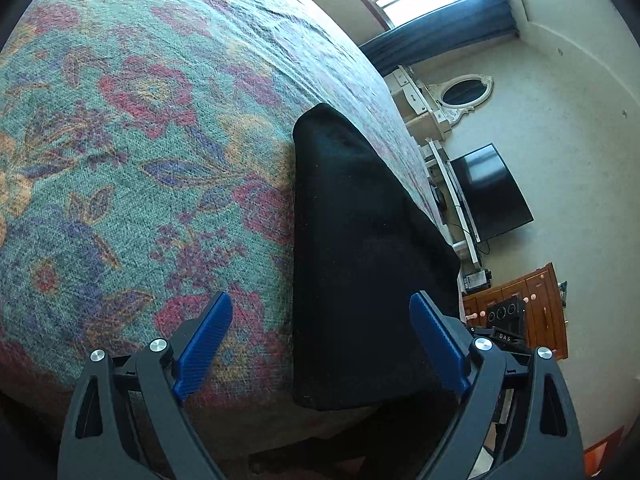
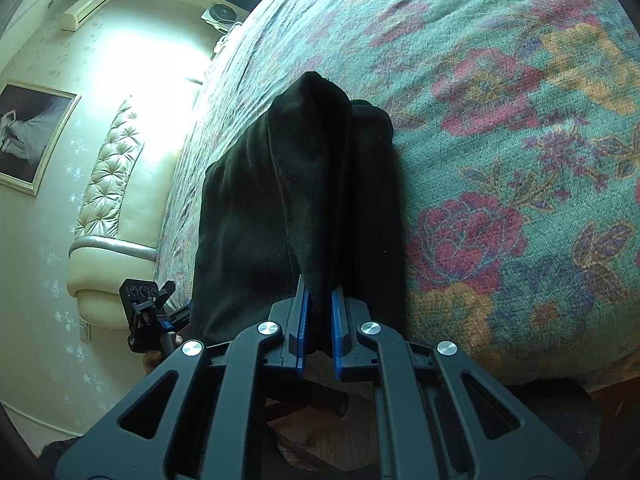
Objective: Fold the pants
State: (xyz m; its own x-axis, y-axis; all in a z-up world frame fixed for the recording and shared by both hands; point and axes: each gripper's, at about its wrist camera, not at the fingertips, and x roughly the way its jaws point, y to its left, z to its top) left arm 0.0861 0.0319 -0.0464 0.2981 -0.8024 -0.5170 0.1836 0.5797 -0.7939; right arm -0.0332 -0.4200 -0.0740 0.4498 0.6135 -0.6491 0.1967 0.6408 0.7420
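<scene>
Right gripper [image 2: 319,300]: its 2 blue fingers [image 2: 303,320] are nearly closed, pinching a raised fold of the black pants [image 2: 296,184] at the near edge.
Left gripper [image 1: 320,344]: spread wide, nothing between its fingers [image 1: 204,344]; the near end of the pants [image 1: 356,264] lies between and beyond them, apparently untouched.
Pants: a long folded strip on the flowered bedspread [image 1: 140,140], near the bed's edge, running away from both grippers.
Pose: both grippers point along the strip, tilted down toward the bed.
Beyond: a TV [image 1: 490,192] and wooden dresser [image 1: 528,308]; a padded headboard [image 2: 116,184].
</scene>
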